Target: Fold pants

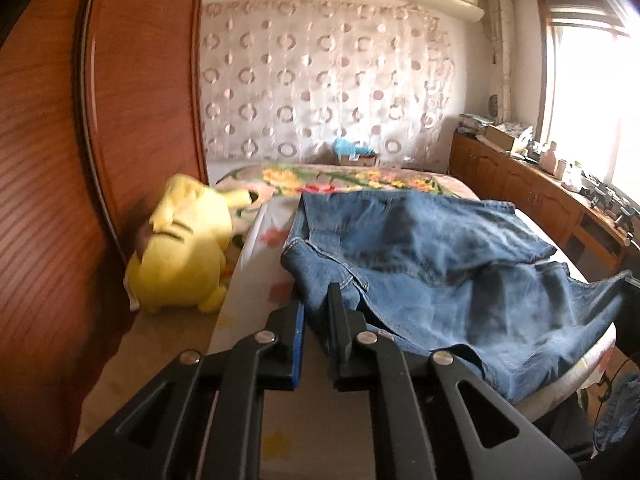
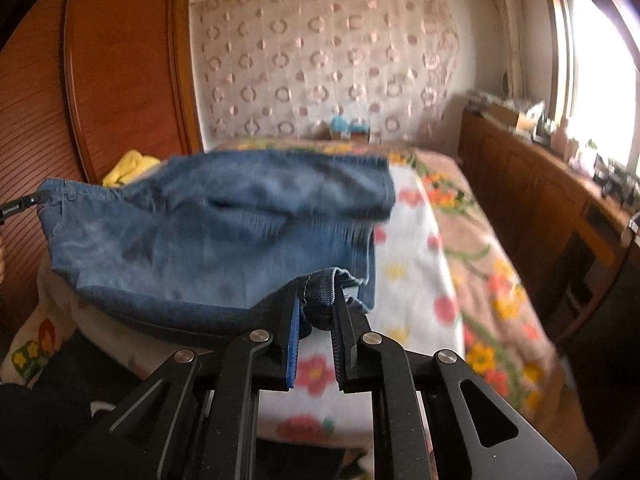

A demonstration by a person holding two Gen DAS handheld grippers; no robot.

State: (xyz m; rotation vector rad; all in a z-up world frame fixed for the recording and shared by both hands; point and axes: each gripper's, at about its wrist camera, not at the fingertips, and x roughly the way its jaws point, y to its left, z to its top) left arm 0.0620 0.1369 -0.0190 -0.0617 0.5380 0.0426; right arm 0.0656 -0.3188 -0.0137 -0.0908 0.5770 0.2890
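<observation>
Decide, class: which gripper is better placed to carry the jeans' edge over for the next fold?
Probably the right gripper: its fingers clamp a hem of the jeans, already lifted. The left gripper grips the waistband corner, anchoring.

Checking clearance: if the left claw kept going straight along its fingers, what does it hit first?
The jeans themselves: the left claw already grips their edge, with denim bunched directly ahead. Beyond lies the floral bedspread; depth is unclear.
</observation>
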